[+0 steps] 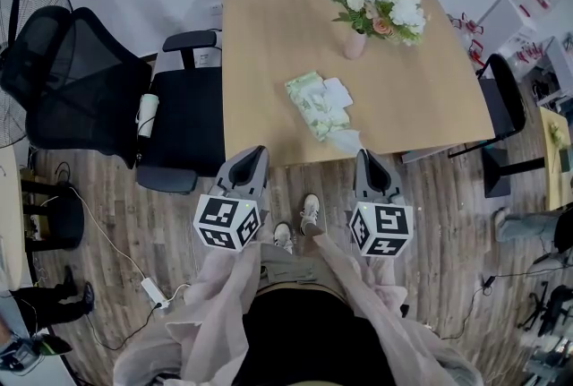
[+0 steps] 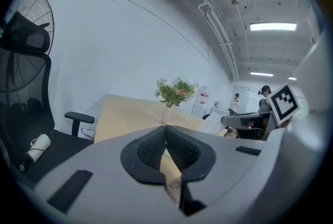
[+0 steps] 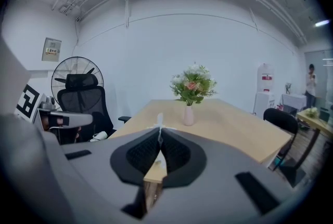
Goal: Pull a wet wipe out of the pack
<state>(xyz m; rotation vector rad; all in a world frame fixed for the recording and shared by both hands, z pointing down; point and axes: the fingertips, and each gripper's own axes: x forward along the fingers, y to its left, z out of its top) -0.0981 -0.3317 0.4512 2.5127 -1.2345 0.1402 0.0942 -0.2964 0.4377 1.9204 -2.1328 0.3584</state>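
Observation:
A pale green wet wipe pack [image 1: 310, 99] lies on the wooden table [image 1: 269, 26] near its front edge, with a white flap [image 1: 337, 92] open beside it. A white wet wipe [image 1: 344, 140] trails from the pack toward the table edge. My right gripper [image 1: 363, 153] is at that edge, shut on the end of the wipe. In the right gripper view a thin white strip of wipe [image 3: 159, 118] sticks up between the closed jaws of the right gripper [image 3: 159, 129]. My left gripper [image 1: 258, 151] hovers left of the pack at the table edge. In its own view the left gripper [image 2: 166, 128] is shut and holds nothing.
A pink vase of flowers [image 1: 355, 44] stands at the back of the table. A black office chair [image 1: 179, 120] is pushed against the table's left side, with a second black chair [image 1: 63, 80] and a fan [image 1: 22, 8] further left. Another black chair [image 1: 506, 98] stands on the right.

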